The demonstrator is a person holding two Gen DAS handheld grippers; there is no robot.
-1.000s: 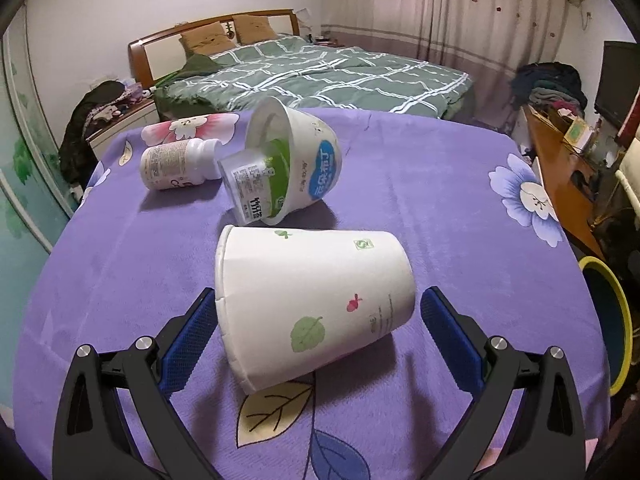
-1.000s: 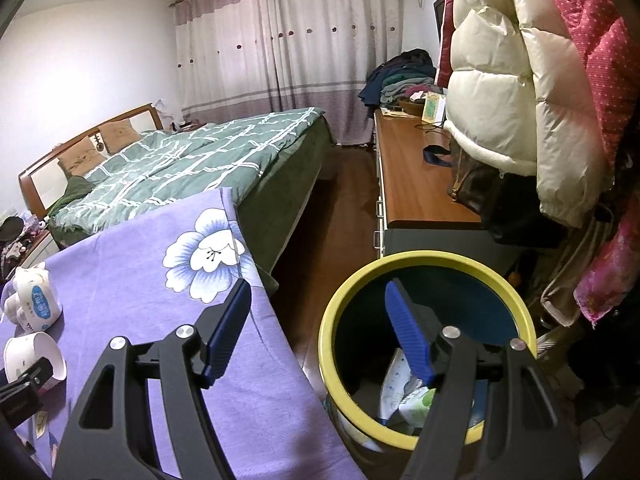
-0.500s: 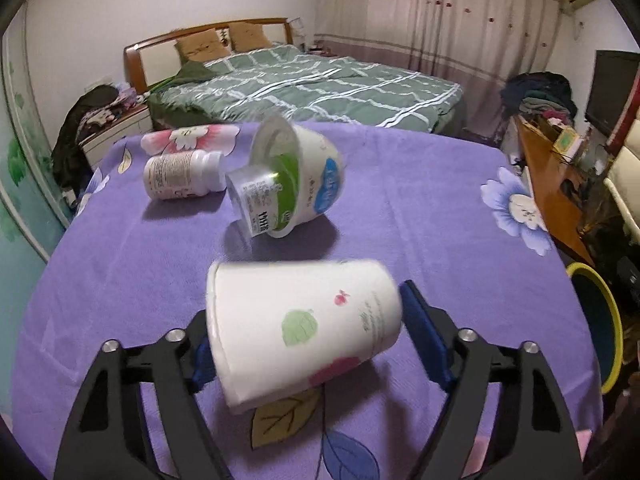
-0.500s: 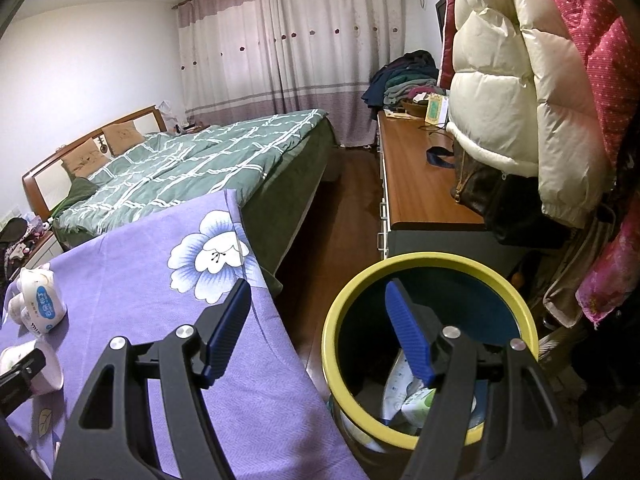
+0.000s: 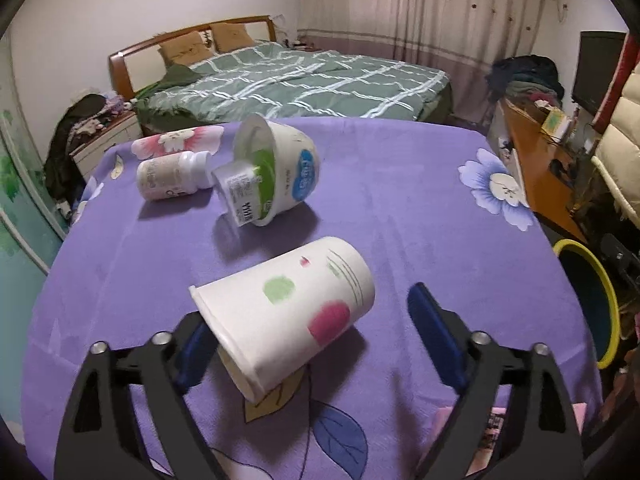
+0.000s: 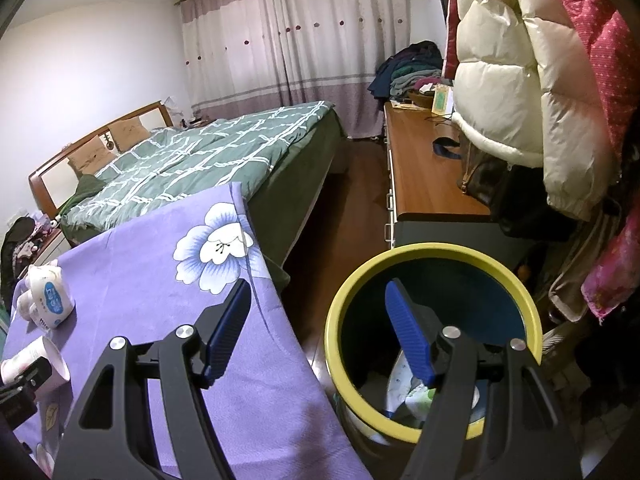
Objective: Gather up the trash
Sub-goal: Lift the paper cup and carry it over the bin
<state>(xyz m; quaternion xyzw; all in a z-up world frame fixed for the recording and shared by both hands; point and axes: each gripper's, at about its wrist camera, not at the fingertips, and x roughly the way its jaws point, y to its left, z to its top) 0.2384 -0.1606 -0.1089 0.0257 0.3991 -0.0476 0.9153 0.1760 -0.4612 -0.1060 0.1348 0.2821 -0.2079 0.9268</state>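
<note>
Fingers (image 5: 432, 332) apart, just reopening around tipped white spotted paper cup (image 5: 284, 316) near worktop's (image 5: 400, 200) front edge: recentre, clamp mid-wall gently.

text: none legible | yogurt tub (image 5: 288, 172): blue logo and label print blurred

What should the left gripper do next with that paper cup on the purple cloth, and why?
Probably re-centre and close again: the left gripper has just been opening, and the paper cup lies tilted between its jaws, against the left pad only, well clear of the right one.
</note>
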